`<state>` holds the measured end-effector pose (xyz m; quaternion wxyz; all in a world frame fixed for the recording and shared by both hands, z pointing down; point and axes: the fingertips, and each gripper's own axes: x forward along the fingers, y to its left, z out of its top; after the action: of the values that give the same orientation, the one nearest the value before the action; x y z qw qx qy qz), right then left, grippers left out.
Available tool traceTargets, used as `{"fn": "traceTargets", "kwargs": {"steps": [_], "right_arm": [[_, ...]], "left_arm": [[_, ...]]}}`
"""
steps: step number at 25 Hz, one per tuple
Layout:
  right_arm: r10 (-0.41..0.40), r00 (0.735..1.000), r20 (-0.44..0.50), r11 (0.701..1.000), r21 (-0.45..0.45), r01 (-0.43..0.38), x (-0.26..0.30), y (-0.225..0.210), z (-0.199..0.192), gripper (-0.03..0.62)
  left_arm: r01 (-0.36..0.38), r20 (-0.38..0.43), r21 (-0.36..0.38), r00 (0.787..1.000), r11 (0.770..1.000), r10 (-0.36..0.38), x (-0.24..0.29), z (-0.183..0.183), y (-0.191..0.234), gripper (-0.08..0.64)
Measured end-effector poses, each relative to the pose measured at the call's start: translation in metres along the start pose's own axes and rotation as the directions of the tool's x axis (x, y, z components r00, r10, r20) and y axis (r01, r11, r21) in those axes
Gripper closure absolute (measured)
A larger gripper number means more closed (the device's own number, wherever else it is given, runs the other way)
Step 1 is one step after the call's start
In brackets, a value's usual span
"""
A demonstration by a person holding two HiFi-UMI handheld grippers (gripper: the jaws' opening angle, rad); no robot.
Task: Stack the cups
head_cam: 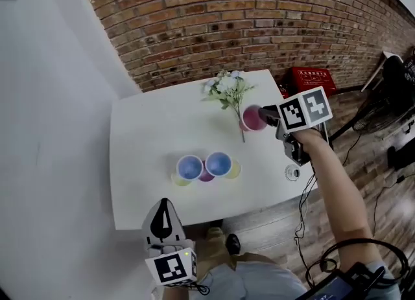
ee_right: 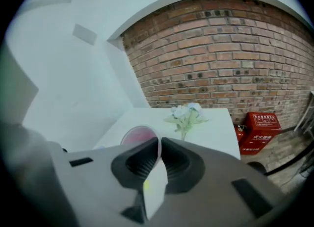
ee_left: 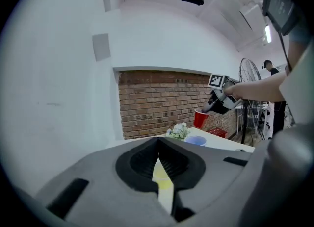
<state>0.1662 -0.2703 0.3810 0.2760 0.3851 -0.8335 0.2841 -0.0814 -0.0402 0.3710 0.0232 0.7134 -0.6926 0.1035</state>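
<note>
White counter (head_cam: 139, 162) before brick wall (head_cam: 259, 20). Right gripper (head_cam: 271, 116), arm outstretched, fingers pinching red plastic cup (head_cam: 251, 119) by rim, aloft. Left gripper (head_cam: 163, 208) at near edge, fingers together.

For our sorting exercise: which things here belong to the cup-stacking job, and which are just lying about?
Job: red cup, held in the right claw; two blue cups; yellow cups; purple cup.
Lying about: flowers; red box on the floor; fan.

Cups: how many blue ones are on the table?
2. The left blue cup and the right blue cup stand side by side toward the table's near edge. A yellow bit and a purple bit peek out beside them, so more cups may be hidden.
</note>
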Motion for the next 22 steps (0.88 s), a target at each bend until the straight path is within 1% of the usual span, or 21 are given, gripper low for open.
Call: {"fn": "traceTargets", "kwargs": {"steps": [3,6,10,13,15,17,22], "right_arm": [[0.066,0.998,-0.010,0.996,-0.060,-0.067,-0.013,0.050,0.002,0.563],[0.112,0.993,-0.039,0.987,-0.110,-0.116,-0.019,0.091,0.001,0.563],[0.159,0.984,-0.079,0.976,-0.137,-0.169,-0.018,0.134,-0.005,0.563],[0.165,0.981,-0.100,0.973,-0.148,-0.179,-0.015,0.156,-0.008,0.563],[0.166,0.980,-0.111,0.973,-0.144,-0.181,-0.012,0.166,-0.012,0.563],[0.164,0.979,-0.124,0.973,-0.140,-0.181,-0.007,0.173,-0.016,0.563],[0.155,0.975,-0.160,0.975,-0.136,-0.177,0.001,0.181,-0.027,0.563]], "left_arm": [[-0.009,0.004,-0.011,1.000,1.000,0.009,-0.031,0.000,0.000,0.551],[-0.033,0.016,-0.017,0.999,0.999,0.033,-0.056,0.003,0.010,0.551],[-0.051,0.025,-0.012,0.998,0.999,0.051,-0.079,0.004,0.028,0.551],[-0.050,0.017,-0.015,0.999,0.999,0.050,-0.091,0.001,0.044,0.551],[-0.046,0.008,-0.038,0.999,0.998,0.046,-0.097,0.004,0.050,0.551],[-0.043,0.009,-0.052,0.999,0.998,0.044,-0.101,0.006,0.055,0.551],[-0.044,0.010,-0.046,0.999,0.998,0.044,-0.108,0.004,0.068,0.551]]}}
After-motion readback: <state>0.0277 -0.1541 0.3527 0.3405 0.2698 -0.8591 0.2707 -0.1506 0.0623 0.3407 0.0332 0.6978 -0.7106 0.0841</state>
